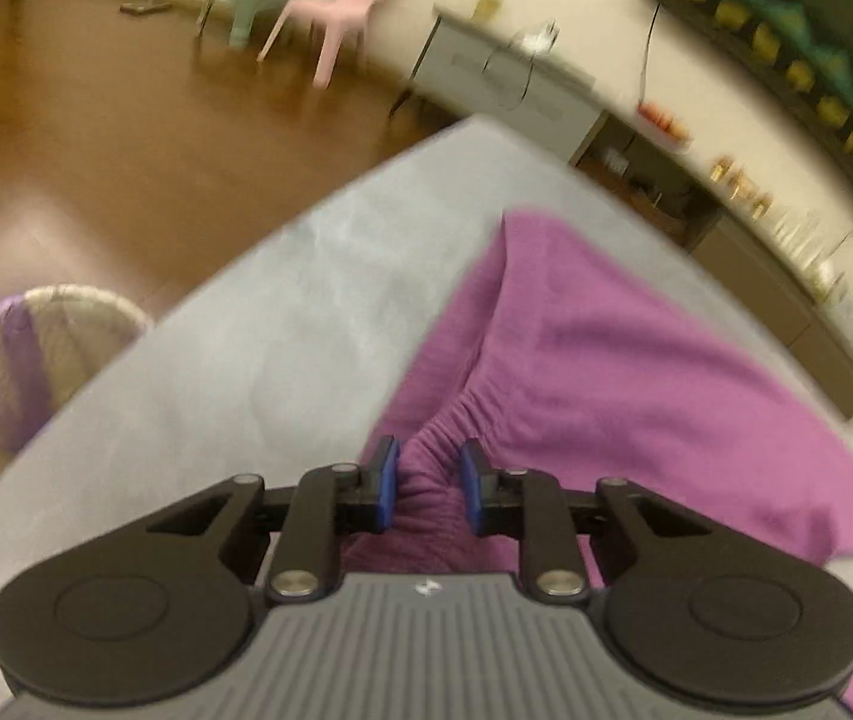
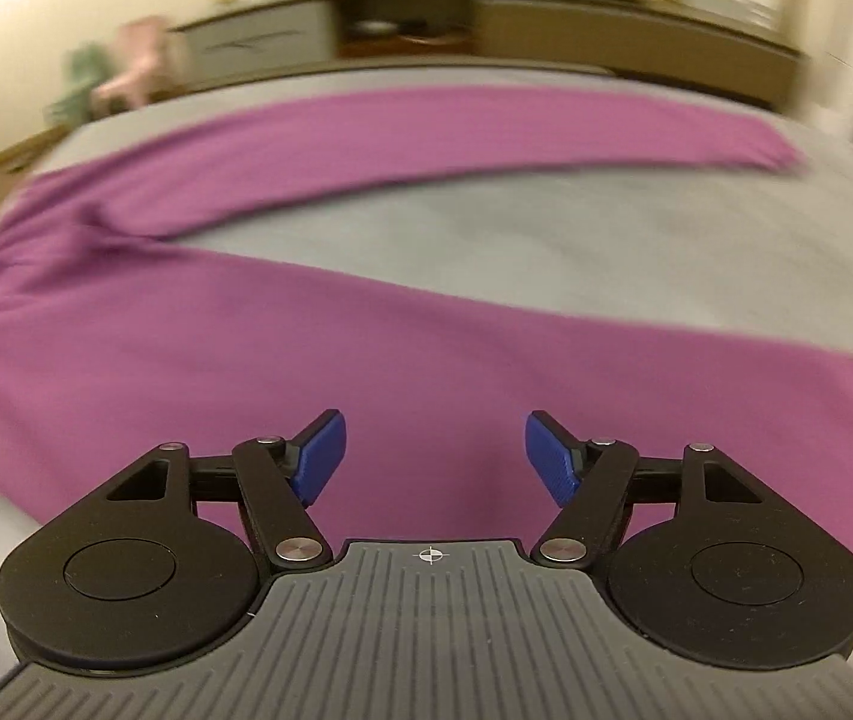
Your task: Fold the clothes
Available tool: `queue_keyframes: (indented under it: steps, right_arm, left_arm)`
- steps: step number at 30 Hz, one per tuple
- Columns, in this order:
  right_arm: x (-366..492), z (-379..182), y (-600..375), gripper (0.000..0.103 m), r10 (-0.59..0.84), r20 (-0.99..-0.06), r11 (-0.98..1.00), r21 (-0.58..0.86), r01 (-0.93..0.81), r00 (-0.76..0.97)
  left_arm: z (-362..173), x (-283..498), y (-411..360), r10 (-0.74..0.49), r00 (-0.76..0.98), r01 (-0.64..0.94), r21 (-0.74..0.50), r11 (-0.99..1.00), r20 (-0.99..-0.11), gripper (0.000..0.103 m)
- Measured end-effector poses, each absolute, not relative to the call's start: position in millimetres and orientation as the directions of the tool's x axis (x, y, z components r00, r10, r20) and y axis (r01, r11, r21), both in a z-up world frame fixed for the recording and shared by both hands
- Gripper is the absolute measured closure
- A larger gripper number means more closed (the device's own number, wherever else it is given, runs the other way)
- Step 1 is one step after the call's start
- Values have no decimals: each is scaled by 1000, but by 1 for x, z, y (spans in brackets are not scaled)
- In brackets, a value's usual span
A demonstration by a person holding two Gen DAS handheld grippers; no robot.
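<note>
- Purple trousers (image 2: 366,324): soft, light, limp knit.
- Left gripper (image 1: 426,480): jaws narrow, gathered waistband bunched between them.
- Right gripper (image 2: 431,456): jaws wide, empty above one leg; take its cuff.

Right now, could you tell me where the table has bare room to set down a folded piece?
Bare grey table shows in the wedge between the two legs of the purple trousers, widening rightward. More lies left of the waistband, toward the basket. The near edge is crowded with cloth.
</note>
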State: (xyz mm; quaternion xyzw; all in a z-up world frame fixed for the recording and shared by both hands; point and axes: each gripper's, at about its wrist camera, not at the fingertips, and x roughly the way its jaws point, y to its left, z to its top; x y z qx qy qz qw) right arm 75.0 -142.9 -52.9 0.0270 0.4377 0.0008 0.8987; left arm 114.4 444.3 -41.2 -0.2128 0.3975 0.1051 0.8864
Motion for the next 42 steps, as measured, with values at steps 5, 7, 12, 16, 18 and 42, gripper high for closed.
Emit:
queue_keyframes:
  steps: [5,7,12,16,18,42]
  right_arm:
    - [51,-68,-206,35,18,-767,982,135,133,642]
    - [46,-76,-220,35,11,-756,974,158,165,655]
    - [42,-80,-235,35,26,-732,974,173,149,681]
    - [44,-80,-254,38,-34,-724,968,148,204,689]
    - [36,-75,-269,41,-84,-705,954,148,261,704]
    - [61,-86,-368,42,-188,-720,965,-7,263,668]
  left_arm:
    - [-29,108,432,107,654,-400,-223,889,-749,78]
    - [-23,103,428,82,677,-377,-250,892,-731,55]
    - [-36,111,412,258,575,-389,17,921,-777,75]
    - [-19,108,409,365,564,-481,65,874,-741,76]
    - [-1,101,394,448,570,-509,133,851,-689,69]
    - [-33,112,375,217,569,-315,33,948,-793,56]
